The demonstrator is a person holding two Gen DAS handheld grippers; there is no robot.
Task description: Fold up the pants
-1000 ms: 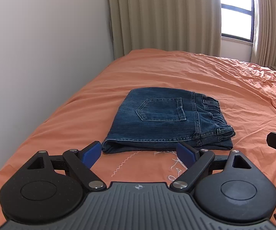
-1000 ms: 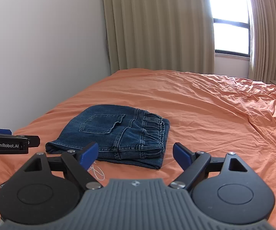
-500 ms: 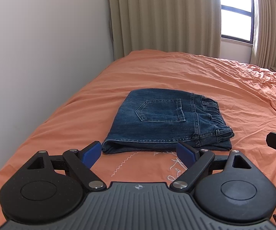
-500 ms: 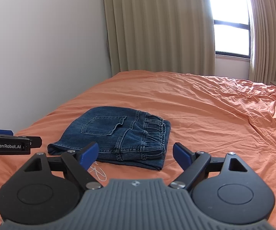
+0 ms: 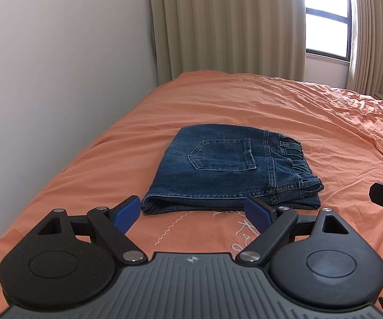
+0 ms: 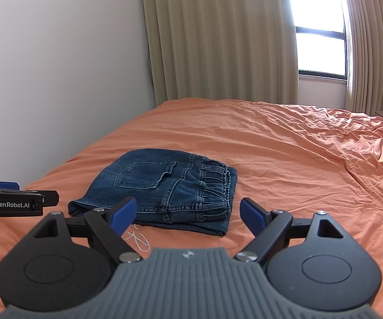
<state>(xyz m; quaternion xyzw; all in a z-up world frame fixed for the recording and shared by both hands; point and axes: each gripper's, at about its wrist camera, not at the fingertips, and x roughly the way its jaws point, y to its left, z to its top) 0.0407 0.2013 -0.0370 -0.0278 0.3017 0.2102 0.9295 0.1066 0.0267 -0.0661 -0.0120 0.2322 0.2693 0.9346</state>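
Bed: the orange bed [image 5: 244, 101] ran away from both cameras toward the curtains [image 5: 228, 24] and window [image 6: 321, 50].
Pants: the folded pants [image 5: 226, 167] lay on the bed's left half, near the wall [image 5: 58, 66], back pocket up; the waistband faced right and the folded edge faced the grippers, with the long axis running away from the cameras.
Views: the left view showed white stitching [image 5: 170, 228] on the bedding; the right view showed the other tool's "GenRobot.AI" label.
Left gripper [image 5: 192, 211]: jaws wide, empty, just short of the pants.
Right gripper [image 6: 187, 212]: jaws wide, empty.
Change: both cameras sat slightly lower than a second before; the pants had not moved.
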